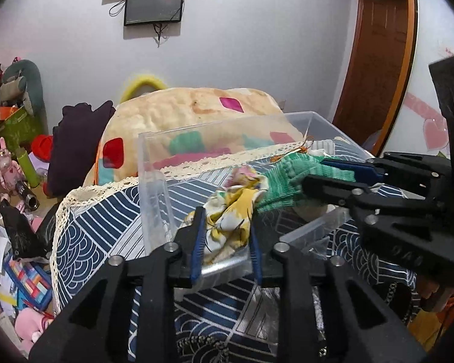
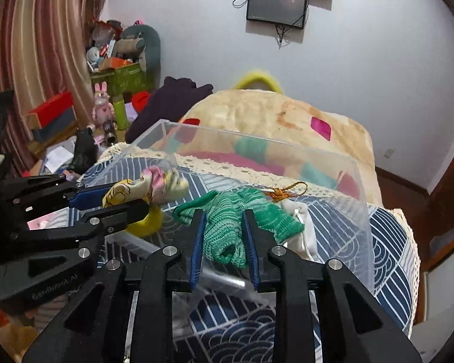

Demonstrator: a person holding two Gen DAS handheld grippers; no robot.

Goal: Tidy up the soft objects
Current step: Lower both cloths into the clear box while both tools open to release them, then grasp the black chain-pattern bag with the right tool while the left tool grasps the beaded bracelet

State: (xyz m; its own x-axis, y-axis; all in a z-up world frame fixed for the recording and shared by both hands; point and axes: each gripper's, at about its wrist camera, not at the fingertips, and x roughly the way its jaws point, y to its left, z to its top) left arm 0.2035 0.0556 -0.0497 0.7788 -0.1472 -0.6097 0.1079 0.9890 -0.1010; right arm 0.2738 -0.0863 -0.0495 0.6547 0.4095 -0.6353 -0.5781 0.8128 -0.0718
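A clear plastic box [image 1: 154, 163] stands on a table with a blue patterned cloth [image 1: 100, 230]. My left gripper [image 1: 225, 227] is shut on a yellow floral cloth [image 1: 230, 211] and holds it over the box's near side. My right gripper [image 2: 222, 230] is shut on a green knitted cloth [image 2: 227, 227] and holds it over the box [image 2: 360, 187]. The right gripper also shows in the left wrist view [image 1: 314, 175], holding the green cloth [image 1: 284, 181]. The left gripper shows in the right wrist view [image 2: 118, 201] with the floral cloth [image 2: 163, 184]. A white cloth [image 2: 302, 227] and an orange tassel [image 2: 284, 192] lie in the box.
A large cream cushion with coloured patches [image 1: 190, 112] lies behind the box, with a dark garment [image 1: 75, 142] to its left. Cluttered toys and boxes [image 1: 12, 157] fill the floor at left. A wooden door [image 1: 378, 54] stands at right. Screens [image 1: 154, 4] hang on the wall.
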